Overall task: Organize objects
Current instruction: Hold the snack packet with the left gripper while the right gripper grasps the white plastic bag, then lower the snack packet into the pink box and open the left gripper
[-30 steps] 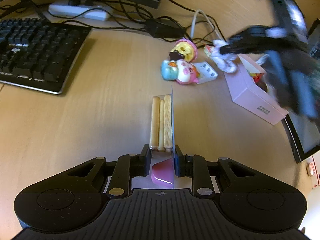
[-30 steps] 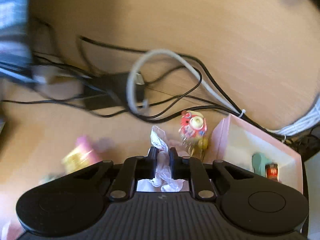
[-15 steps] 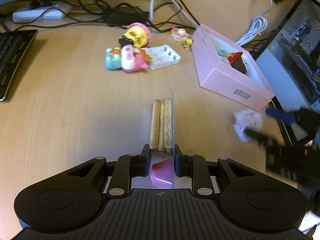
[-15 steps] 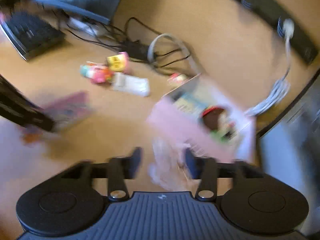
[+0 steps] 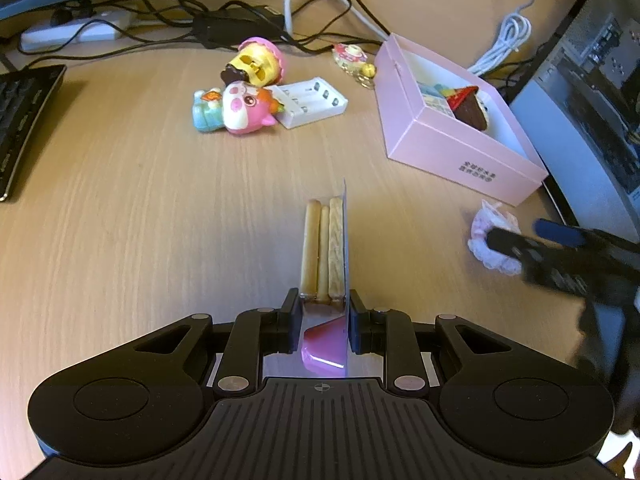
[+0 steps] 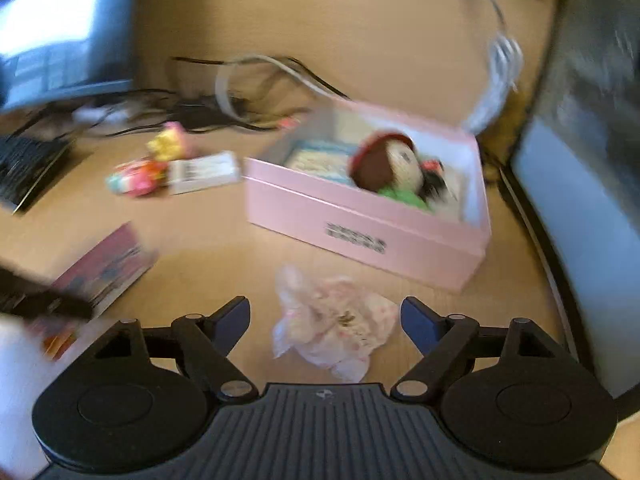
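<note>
- A second before, my right gripper [image 6: 325,320] had been pinched on the crumpled plastic wrapper [image 6: 334,322] up by the cables; now its jaws stood wide apart and the wrapper lay loose on the desk [image 5: 120,208] between the fingers, touching neither as far as I could tell.
- The wrapper sat just ahead of that tool, with the pink box [image 6: 360,236] beyond it.
- My left gripper [image 5: 324,314] had kept its grip: it was still clamped on the snack pack [image 5: 328,248], as in the earlier frames.
- The pack's long axis ran straight forward from the left fingers, its flat card backing standing on edge at the right side.
- It held three tan, stick-shaped pieces side by side under clear plastic, with a glossy pink cup at the near end between the pads.
- The wrapper was thin, translucent, pinkish-white film, bunched into an irregular wad.
- The box was smooth pink cardboard, rectangular, open-topped, with a doll [image 6: 390,166] inside.
</note>
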`<state>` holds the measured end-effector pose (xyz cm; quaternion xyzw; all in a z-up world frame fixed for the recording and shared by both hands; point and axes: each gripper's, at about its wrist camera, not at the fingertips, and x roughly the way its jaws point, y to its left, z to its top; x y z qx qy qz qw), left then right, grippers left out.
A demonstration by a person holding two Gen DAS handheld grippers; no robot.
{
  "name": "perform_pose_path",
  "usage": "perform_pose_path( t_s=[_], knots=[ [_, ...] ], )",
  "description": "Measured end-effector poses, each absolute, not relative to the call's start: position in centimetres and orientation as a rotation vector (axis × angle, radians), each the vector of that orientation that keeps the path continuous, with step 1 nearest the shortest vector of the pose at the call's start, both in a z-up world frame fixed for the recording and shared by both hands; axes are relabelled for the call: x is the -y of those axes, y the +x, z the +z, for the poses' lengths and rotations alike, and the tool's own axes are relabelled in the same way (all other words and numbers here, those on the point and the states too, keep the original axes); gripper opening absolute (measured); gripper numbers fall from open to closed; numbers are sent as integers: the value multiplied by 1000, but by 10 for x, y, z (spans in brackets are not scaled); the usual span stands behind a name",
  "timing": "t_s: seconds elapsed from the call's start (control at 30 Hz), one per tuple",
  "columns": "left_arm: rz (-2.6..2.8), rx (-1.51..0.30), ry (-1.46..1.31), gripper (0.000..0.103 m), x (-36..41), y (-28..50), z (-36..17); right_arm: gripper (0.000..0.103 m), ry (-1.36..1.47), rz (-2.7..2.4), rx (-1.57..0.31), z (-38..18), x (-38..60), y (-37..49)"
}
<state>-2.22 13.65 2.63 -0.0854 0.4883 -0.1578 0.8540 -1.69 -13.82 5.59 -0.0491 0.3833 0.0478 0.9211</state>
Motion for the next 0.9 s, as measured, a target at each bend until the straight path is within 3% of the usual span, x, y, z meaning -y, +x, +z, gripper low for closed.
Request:
perform_pose_path(
  t_s=[0.13, 0.17, 0.2, 0.23, 0.37, 0.57, 0.9],
  knots=[
    [-349, -1043, -169, 26, -132, -29, 29, 82, 49, 57, -892, 32, 156, 8],
    [-355, -1046, -170, 26, -132, -31, 29, 73, 64, 47, -903, 29, 157, 10],
    [-360, -1046, -168, 26, -132, -33, 30, 55, 63, 40, -899, 30, 158, 9],
    [-365, -1047, -163, 26, -131, -35, 31, 46, 55, 50, -894, 31, 157, 6],
    [-393, -1047, -148, 26, -127, -38, 37, 30, 5, 89, -876, 48, 156, -16],
    [-513, -982, -206, 25, -100, -19, 75, 29, -20, 113, -818, 87, 173, -58],
    [-595, -757, -282, 26, 46, 88, 121, 30, 36, 54, -746, 103, 224, -98]
  ],
)
